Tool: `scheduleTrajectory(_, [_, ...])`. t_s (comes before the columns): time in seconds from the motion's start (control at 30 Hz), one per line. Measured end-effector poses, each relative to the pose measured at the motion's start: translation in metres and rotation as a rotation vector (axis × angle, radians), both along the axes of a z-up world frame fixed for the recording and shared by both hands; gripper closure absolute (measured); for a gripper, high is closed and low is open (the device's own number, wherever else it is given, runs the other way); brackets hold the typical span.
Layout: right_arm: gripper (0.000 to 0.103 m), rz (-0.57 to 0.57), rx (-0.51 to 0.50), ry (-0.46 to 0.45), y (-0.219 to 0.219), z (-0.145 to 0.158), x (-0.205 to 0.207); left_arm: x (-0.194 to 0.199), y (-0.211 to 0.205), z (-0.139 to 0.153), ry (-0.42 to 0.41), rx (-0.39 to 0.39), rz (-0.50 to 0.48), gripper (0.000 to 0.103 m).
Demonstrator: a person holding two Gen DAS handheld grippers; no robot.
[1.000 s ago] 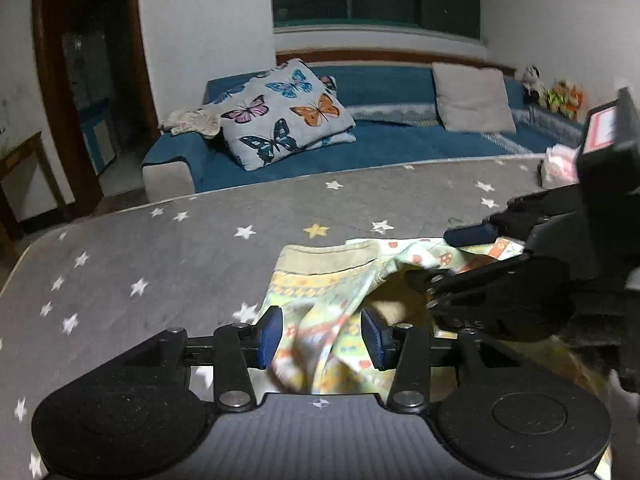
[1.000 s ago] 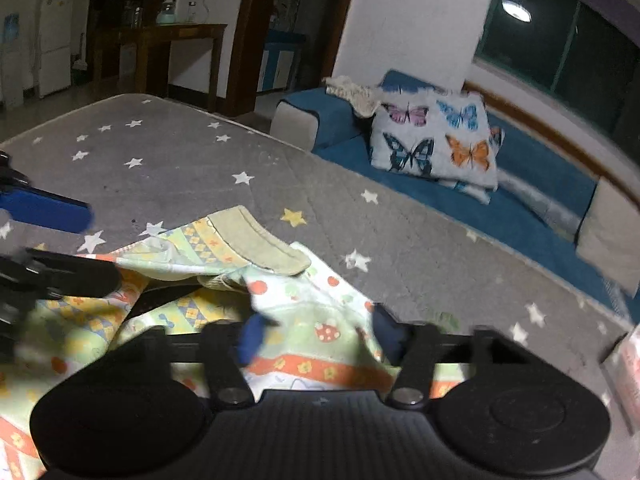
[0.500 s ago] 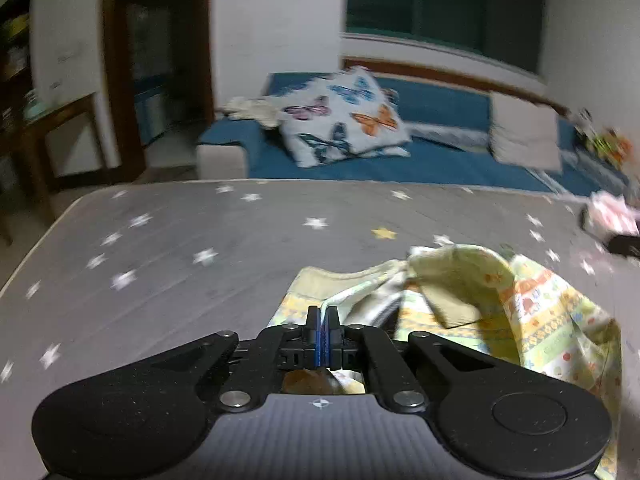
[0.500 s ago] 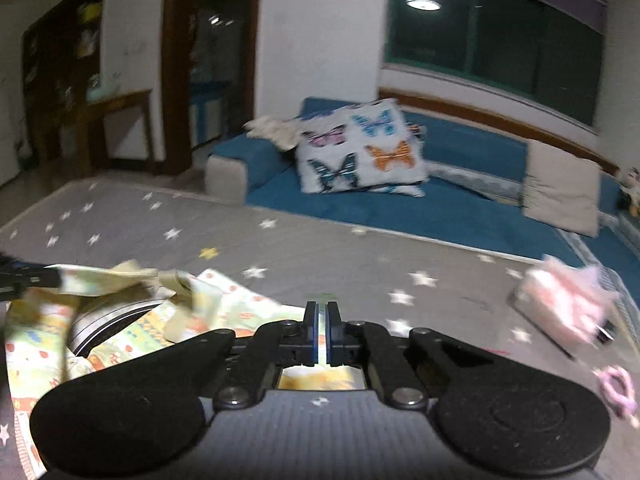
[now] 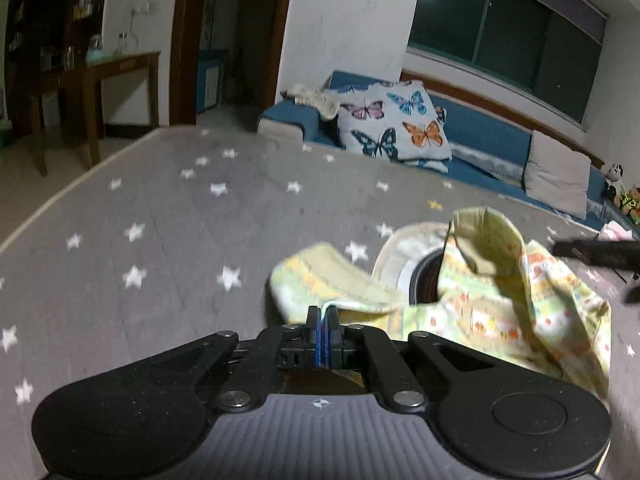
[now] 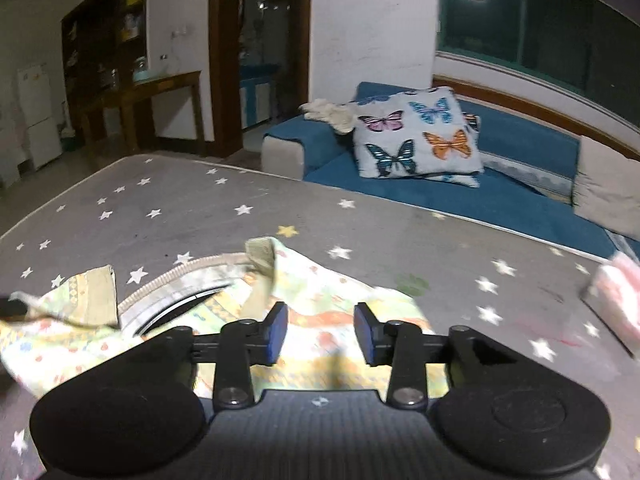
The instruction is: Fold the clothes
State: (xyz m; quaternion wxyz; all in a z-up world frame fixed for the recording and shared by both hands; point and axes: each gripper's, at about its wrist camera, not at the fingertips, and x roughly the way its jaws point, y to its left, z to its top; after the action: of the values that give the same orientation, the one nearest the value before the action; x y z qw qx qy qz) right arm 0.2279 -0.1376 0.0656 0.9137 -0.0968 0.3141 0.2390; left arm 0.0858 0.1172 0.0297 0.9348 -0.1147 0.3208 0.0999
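Left gripper (image 5: 322,316): blue pads pressed together, pinching a thin pale edge of the garment (image 5: 500,292) at the fingertips. From this pinch point the cloth runs to the right and away across the mat (image 5: 160,240); its exact long axis cannot be told because the fabric is bunched.

Right gripper (image 6: 320,332): fingers spread wide, with a clear gap between the blue pads. Nothing is held. The garment (image 6: 332,320) lies directly under and ahead of the open fingers; contact between pads and cloth cannot be confirmed.

Garment: a yellow-green printed piece with a ribbed collar. It lies on the grey star-patterned mat, close in front of both grippers. In the right wrist view it spreads left to right, with the round neck opening (image 6: 176,304) toward the left and facing away from the camera. One cuffed end (image 6: 92,292) lies flat at the far left. A fold of cloth stands up near the collar. In the left wrist view the same opening (image 5: 424,280) sits just beyond the pinched edge, and a raised fold (image 5: 488,236) stands to its right.

Beyond the garment: a pink item (image 6: 616,300) rests on the mat at the right edge. Further back stands a blue sofa (image 6: 440,196) carrying a butterfly cushion (image 6: 416,136). A wooden table (image 6: 160,92) stands at far left.
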Motion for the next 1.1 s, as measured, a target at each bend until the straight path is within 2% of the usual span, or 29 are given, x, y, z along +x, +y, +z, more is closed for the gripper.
scheduleTrajectory(0.13, [0.061, 0.006, -0.071, -0.011, 0.035, -0.019, 0.021, -0.005, 0.001, -0.009, 0.018, -0.003, -0.002, 0.101])
scheduleTrajectory(0.2, [0.064, 0.002, -0.109, -0.017, 0.050, -0.029, 0.031, -0.007, 0.001, -0.013, 0.024, -0.001, -0.001, 0.101])
scheduleTrajectory(0.23, [0.070, -0.008, -0.126, -0.019, 0.054, -0.033, 0.035, -0.007, 0.004, -0.013, 0.024, -0.004, 0.006, 0.101])
scheduleTrajectory(0.27, [0.089, -0.018, -0.144, -0.020, 0.057, -0.037, 0.038, -0.008, 0.006, -0.013, 0.024, -0.007, 0.013, 0.101])
scheduleTrajectory(0.3, [0.098, -0.029, -0.157, -0.019, 0.059, -0.040, 0.041, -0.008, 0.008, -0.012, 0.021, -0.010, 0.019, 0.101])
scheduleTrajectory(0.37, [0.101, -0.058, -0.145, -0.016, 0.051, -0.039, 0.040, -0.011, 0.012, -0.010, 0.012, -0.009, 0.029, 0.101])
scheduleTrajectory(0.87, [0.102, -0.384, -0.078, -0.167, -0.134, 0.041, -0.043, -0.047, 0.016, 0.006, -0.016, -0.004, 0.081, 0.102])
scheduleTrajectory(1.0, [0.102, -0.475, -0.072, -0.133, -0.184, 0.029, -0.079, -0.067, 0.019, 0.007, -0.005, 0.000, 0.084, 0.102])
scheduleTrajectory(1.1, [0.102, -0.543, -0.059, -0.072, -0.219, 0.009, -0.108, -0.084, 0.019, 0.005, 0.015, 0.002, 0.082, 0.102])
